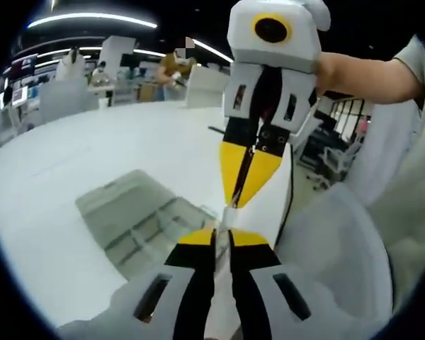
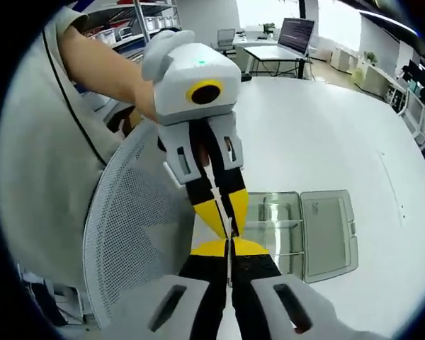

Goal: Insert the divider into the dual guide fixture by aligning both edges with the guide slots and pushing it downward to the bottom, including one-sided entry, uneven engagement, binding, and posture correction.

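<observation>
A thin white divider (image 1: pixel 275 202) is held in the air, edge-on, between two grippers that face each other tip to tip. My left gripper (image 1: pixel 222 238) rises from the bottom, its yellow-tipped jaws shut on the divider's near edge. My right gripper (image 1: pixel 235 201) comes down from above, shut on the opposite edge. In the right gripper view the divider (image 2: pixel 229 273) shows as a white line between the right gripper's (image 2: pixel 229 248) jaws, with the left gripper (image 2: pixel 226 228) opposite. The clear guide fixture (image 1: pixel 138 216) (image 2: pixel 308 227) lies on the white table (image 1: pixel 92 149), below and beyond the divider.
A grey mesh chair back (image 2: pixel 131 234) (image 1: pixel 340 248) stands close beside the grippers at the table's edge. A person's forearm (image 1: pixel 365 74) holds the right gripper. Desks with a laptop (image 2: pixel 295 32) and people (image 1: pixel 173 71) are far behind.
</observation>
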### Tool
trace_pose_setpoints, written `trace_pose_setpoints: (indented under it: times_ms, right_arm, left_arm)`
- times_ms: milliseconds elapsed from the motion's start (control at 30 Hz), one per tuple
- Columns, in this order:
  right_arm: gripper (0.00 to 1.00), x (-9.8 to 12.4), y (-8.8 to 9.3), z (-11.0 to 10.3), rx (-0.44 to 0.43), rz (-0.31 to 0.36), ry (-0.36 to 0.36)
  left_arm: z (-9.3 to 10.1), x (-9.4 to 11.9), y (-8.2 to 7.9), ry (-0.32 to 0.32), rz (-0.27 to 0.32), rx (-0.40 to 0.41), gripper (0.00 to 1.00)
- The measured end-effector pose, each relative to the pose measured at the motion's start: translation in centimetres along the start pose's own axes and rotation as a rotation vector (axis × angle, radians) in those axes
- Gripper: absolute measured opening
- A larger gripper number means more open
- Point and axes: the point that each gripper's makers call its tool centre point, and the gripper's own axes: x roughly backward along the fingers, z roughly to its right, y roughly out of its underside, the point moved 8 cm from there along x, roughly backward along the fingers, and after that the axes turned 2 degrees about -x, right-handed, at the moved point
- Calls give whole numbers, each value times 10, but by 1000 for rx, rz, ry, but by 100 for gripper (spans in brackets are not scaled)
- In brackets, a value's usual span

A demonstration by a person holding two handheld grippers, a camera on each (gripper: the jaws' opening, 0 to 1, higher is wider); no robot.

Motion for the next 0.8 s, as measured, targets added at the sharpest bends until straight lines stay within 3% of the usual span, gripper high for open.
trace_pose_setpoints:
  times_ms: [367,800]
  right_arm:
    - [0,2,-9,3,-24,-23,18]
    - [0,2,-10,10,-39,-51,43]
  left_arm:
    - [-4,8,2,-45,-7,-7,9]
    - [-6,15,0,-81,3,-10,21]
